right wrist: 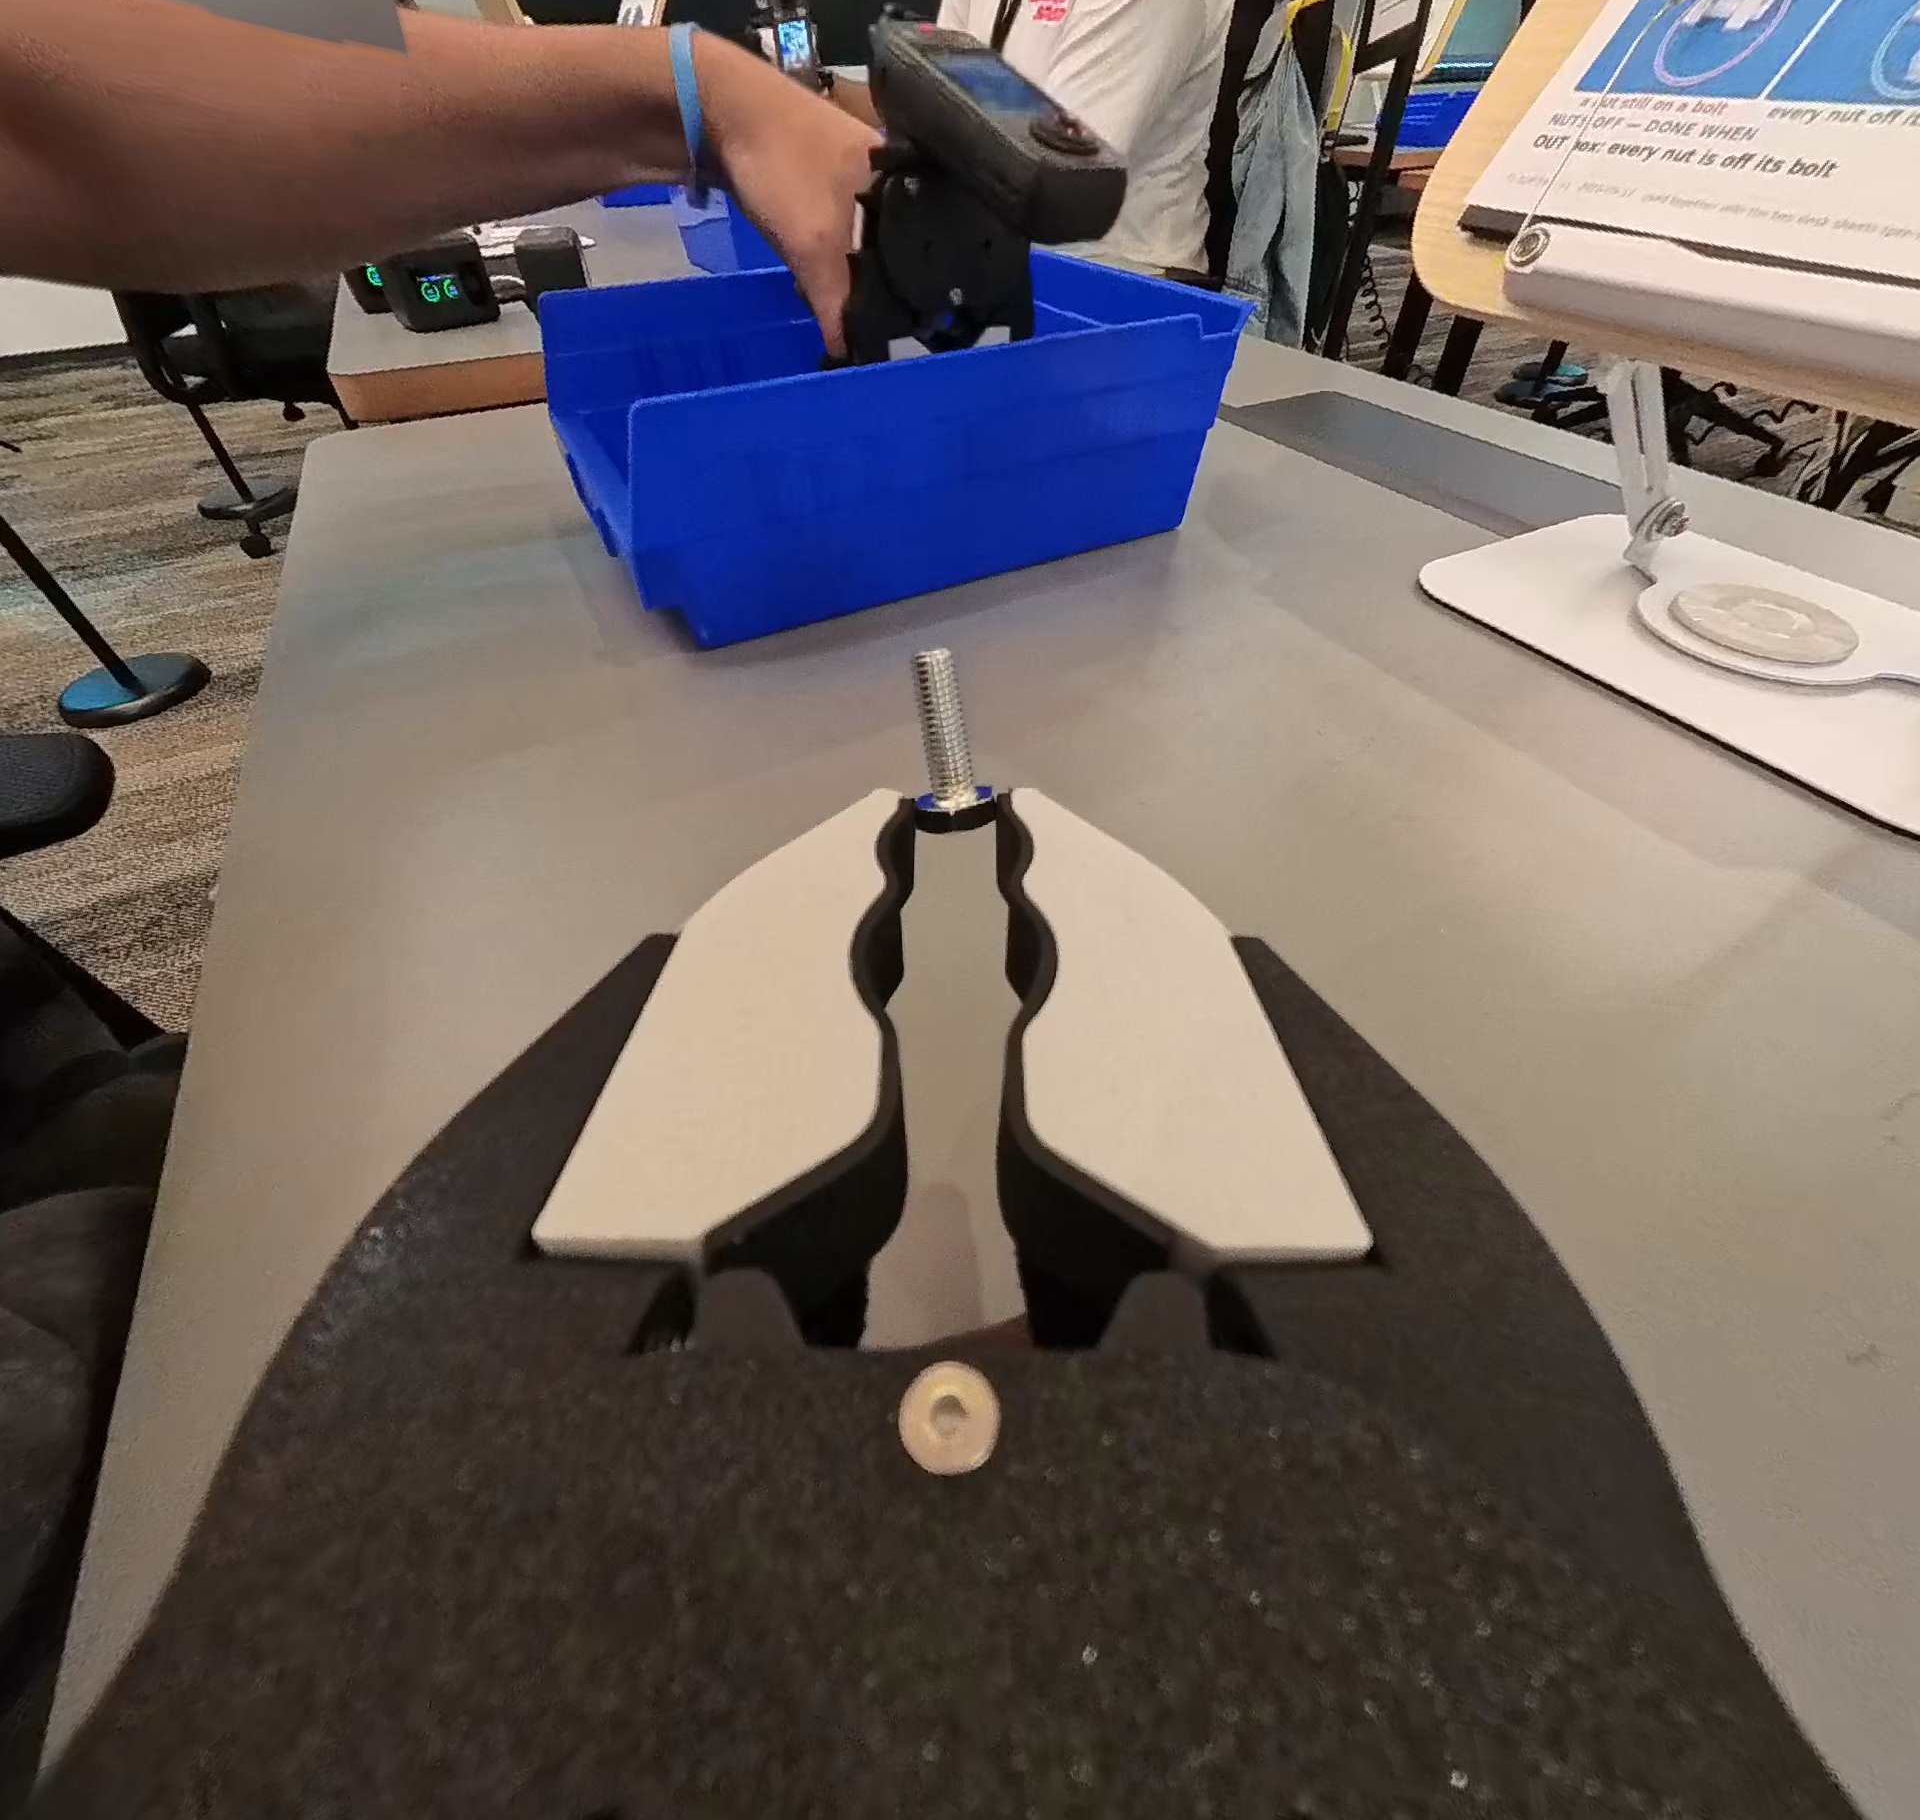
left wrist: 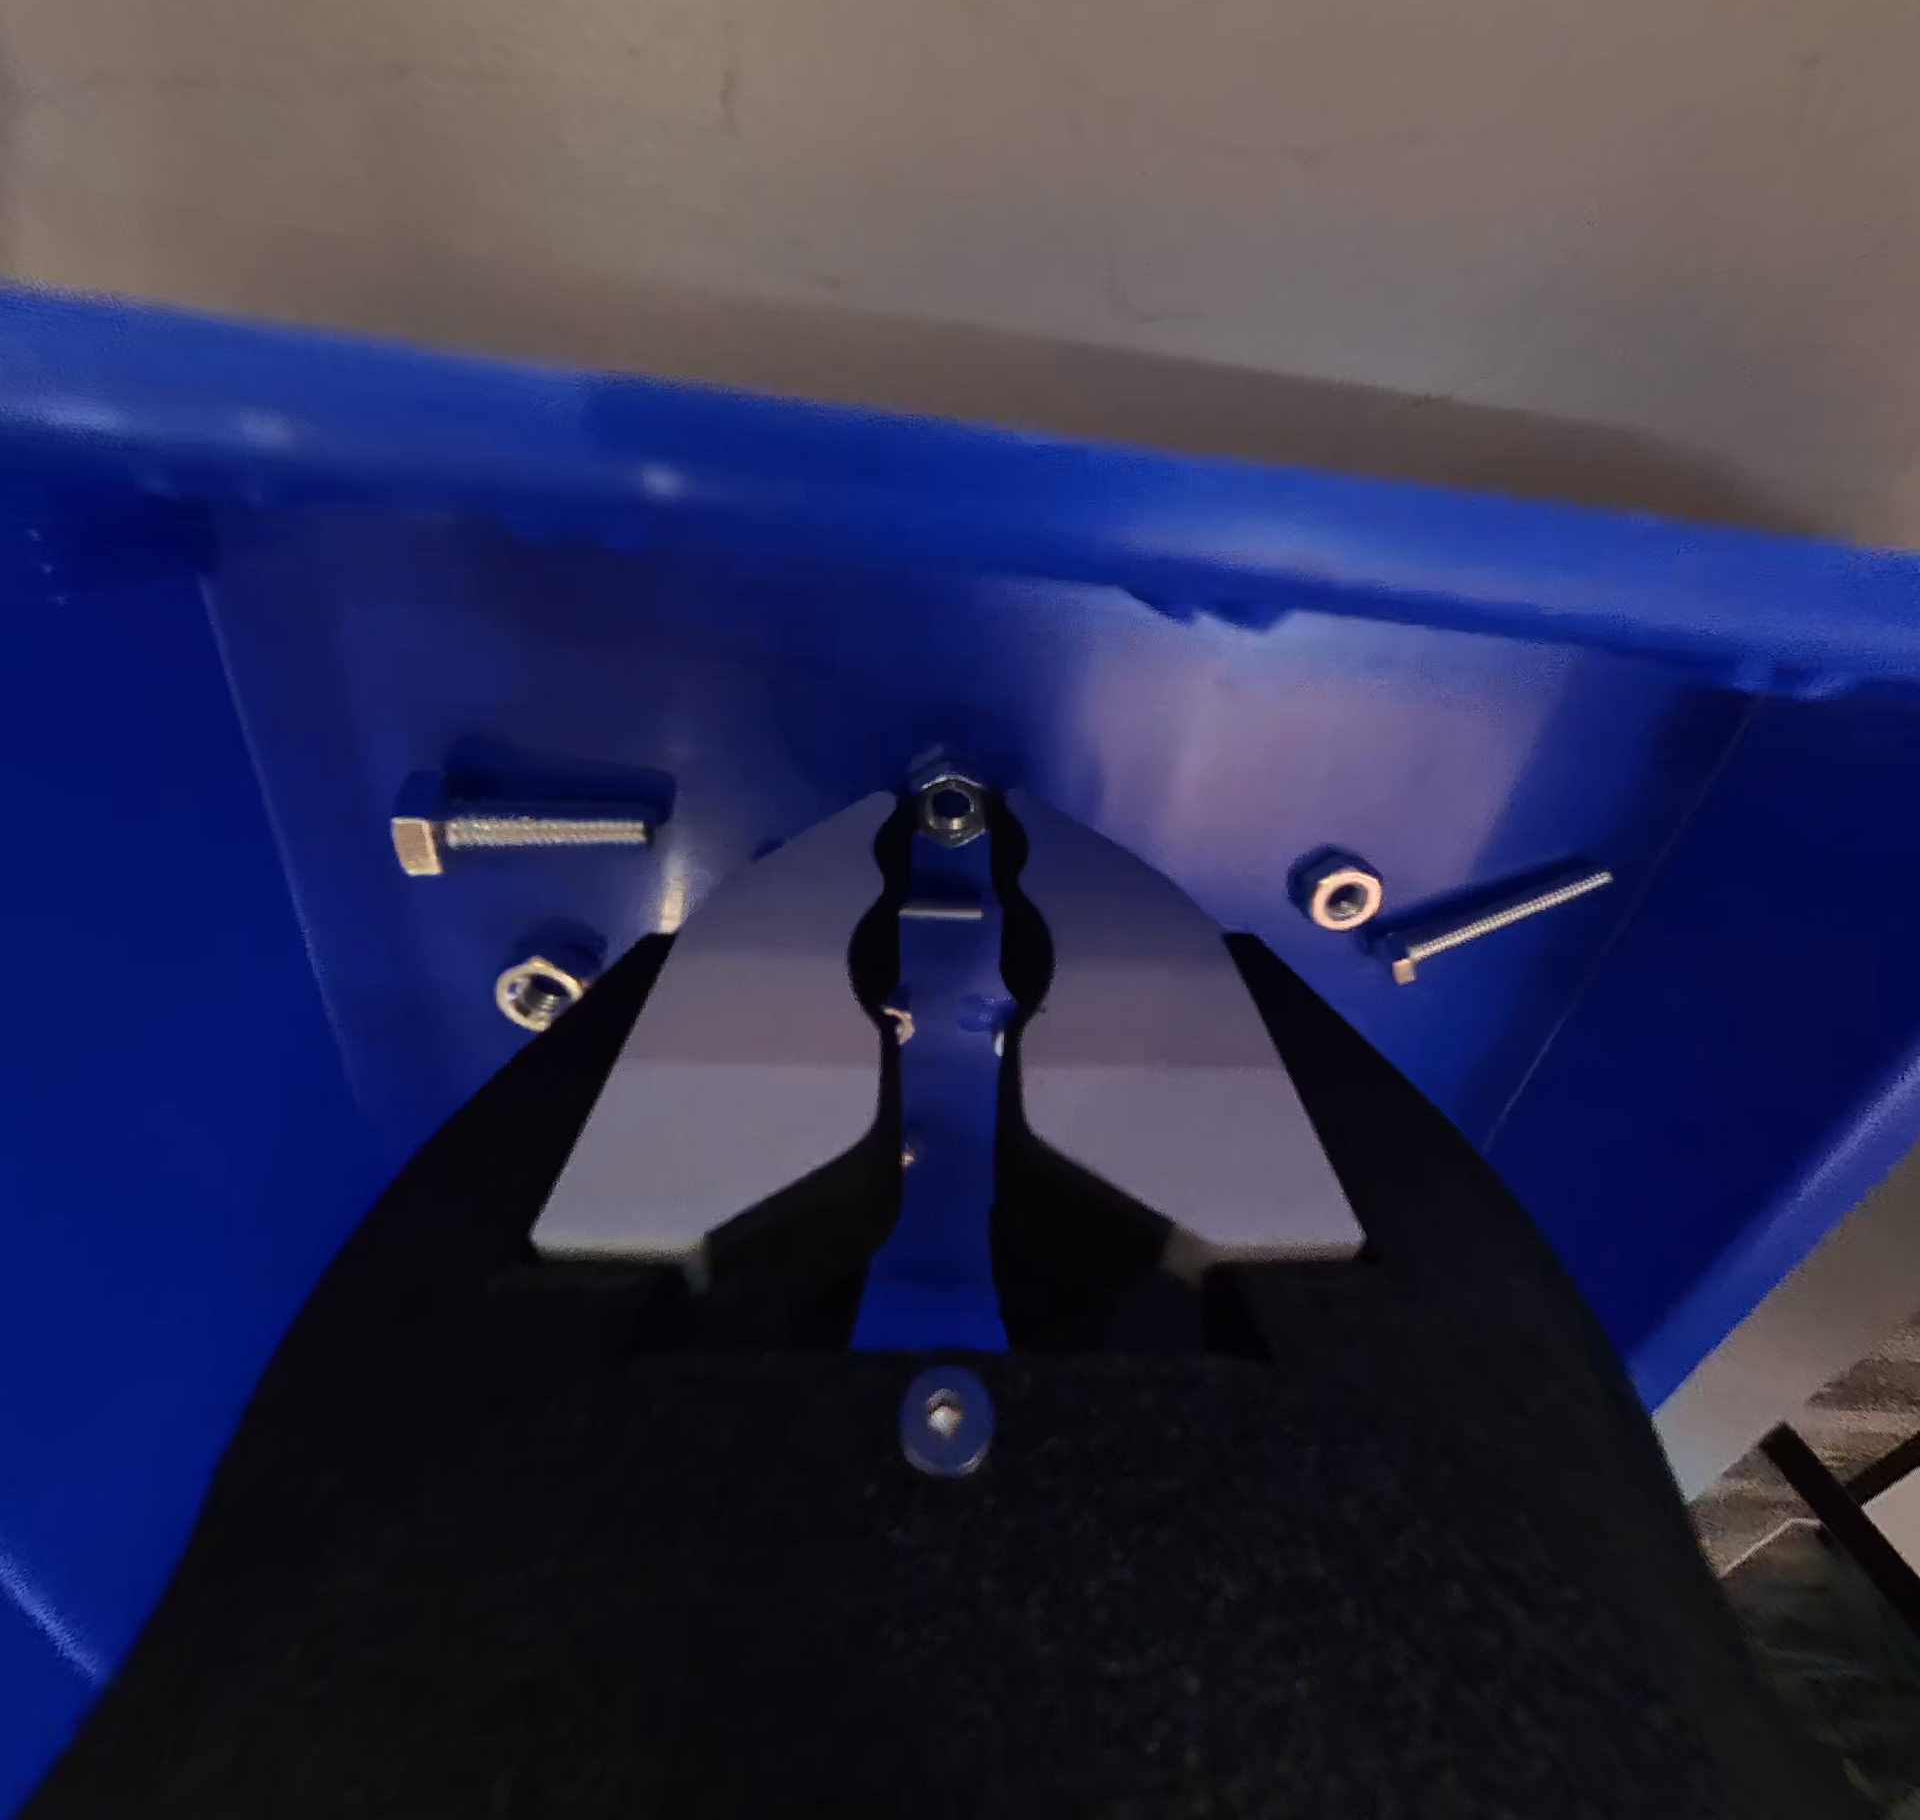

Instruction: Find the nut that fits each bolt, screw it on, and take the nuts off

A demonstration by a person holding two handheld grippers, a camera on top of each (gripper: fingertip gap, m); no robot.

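Fingers (left wrist: 904, 897) of the left gripper (left wrist: 951, 820) pinch a nut (left wrist: 950, 812) inside the blue bin (left wrist: 1143, 565); 2 loose bolts lie at 9 and 3 o'clock. Right gripper (right wrist: 954, 814) clamps a bolt (right wrist: 943, 731) by its head, upright over the desk (right wrist: 1351, 835), bin at 12.

- The left gripper (left wrist: 951, 820) points steeply down, its two fingers drawn close, tips pinching a small hex nut (left wrist: 951, 814) between them.
- Seen from the right wrist view, the left gripper (right wrist: 940, 331) sits ahead and above, held by the person's hand (right wrist: 800, 201), the forearm (right wrist: 343, 123) stretched in from the left with a blue band at the wrist.
- The right gripper (right wrist: 954, 814) lies low and level, fingers nearly together, tips clamping the head of a bolt (right wrist: 948, 736) whose threaded shank stands upright just beyond them.
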